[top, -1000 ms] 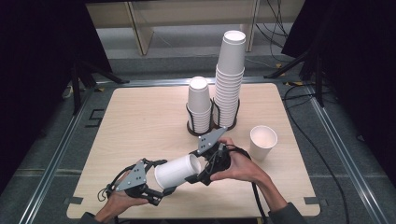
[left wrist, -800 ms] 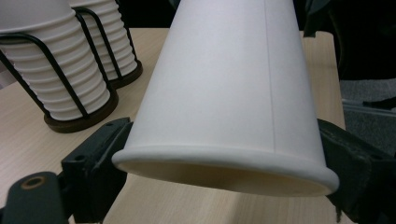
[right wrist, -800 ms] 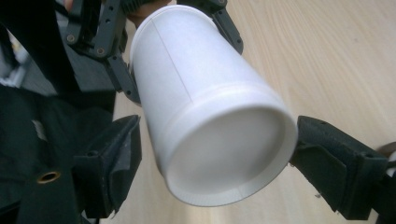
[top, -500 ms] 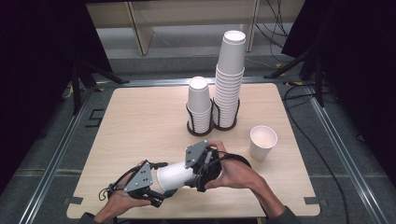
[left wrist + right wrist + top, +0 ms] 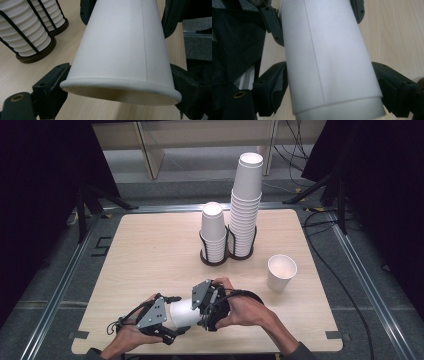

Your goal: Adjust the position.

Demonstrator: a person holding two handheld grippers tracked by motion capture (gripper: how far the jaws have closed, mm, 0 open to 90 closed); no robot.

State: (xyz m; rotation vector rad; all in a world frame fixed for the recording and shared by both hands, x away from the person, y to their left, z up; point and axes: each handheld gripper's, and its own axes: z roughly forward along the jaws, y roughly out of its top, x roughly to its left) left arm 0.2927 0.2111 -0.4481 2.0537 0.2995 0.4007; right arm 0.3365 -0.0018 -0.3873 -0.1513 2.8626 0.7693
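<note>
A white paper cup lies on its side just above the front of the wooden table, spanning the two grippers. My left gripper is shut on its rim end; in the left gripper view the rim sits between the black jaws of the left gripper. My right gripper faces it from the right. In the right gripper view the right gripper has its jaws pressed against both sides of the cup near its base. The left gripper shows at the cup's far end.
Two black wire holders stand at the table's middle back: a short stack of cups and a tall stack. One upright cup stands at the right. The holders also appear in the left gripper view. Metal rails border the table.
My right gripper has moved left along the cup toward the left gripper, so less of the cup shows between them. The left gripper has stayed put.
</note>
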